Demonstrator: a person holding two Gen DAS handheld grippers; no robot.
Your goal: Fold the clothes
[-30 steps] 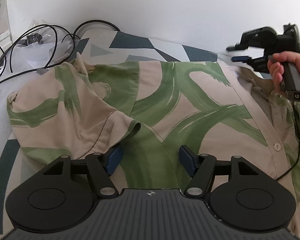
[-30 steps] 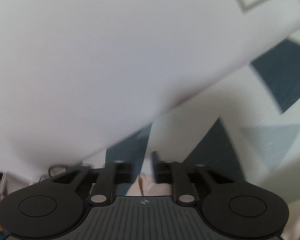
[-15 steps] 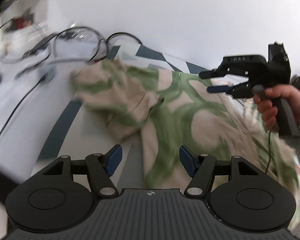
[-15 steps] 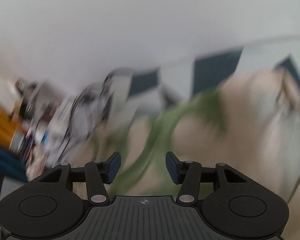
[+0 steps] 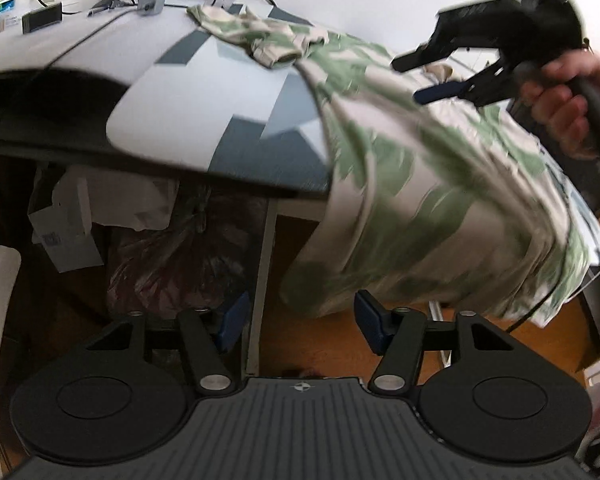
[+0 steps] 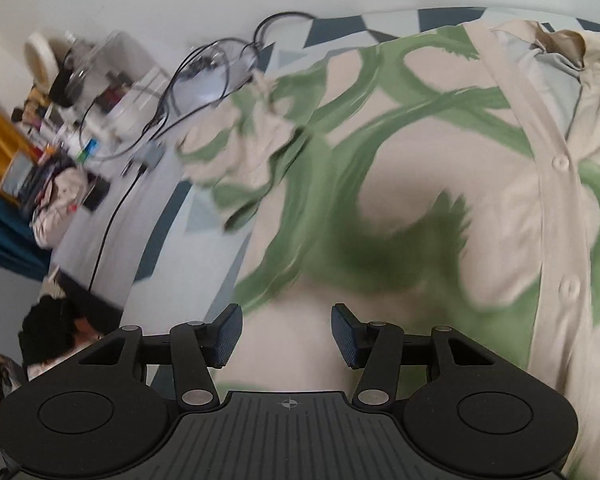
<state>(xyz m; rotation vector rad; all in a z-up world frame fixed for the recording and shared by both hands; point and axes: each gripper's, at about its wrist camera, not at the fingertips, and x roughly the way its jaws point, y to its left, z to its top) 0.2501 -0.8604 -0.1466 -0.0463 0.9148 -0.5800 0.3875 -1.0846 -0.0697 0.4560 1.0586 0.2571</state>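
Garment: one beige button-front shirt with green brush-stroke print (image 5: pixel 440 184), lying across the table with its lower part hanging over the front edge; blurred in both views.
Sleeve: one bunched sleeve (image 6: pixel 236 148) at the shirt's far side, near the cables.
Buttons: two pale buttons counted on the placket, the upper one (image 6: pixel 560 161), in the right wrist view.
Surface: one table under a white cloth with dark blue-grey geometric patches (image 5: pixel 204 92).
Left claw (image 5: pixel 300 322): jaws spread wide, nothing between them; it sits below and in front of the table edge, just beneath the hanging hem.
Right claw (image 6: pixel 287 338): jaws wide apart, holding nothing, over the shirt's front panel; also seen from the left wrist view (image 5: pixel 424 76), above the shirt, gripped by one hand (image 5: pixel 560 108).
Clutter: several black cables (image 6: pixel 204 68) on the far table end; bags and white boxes (image 5: pixel 64 228) under the table.
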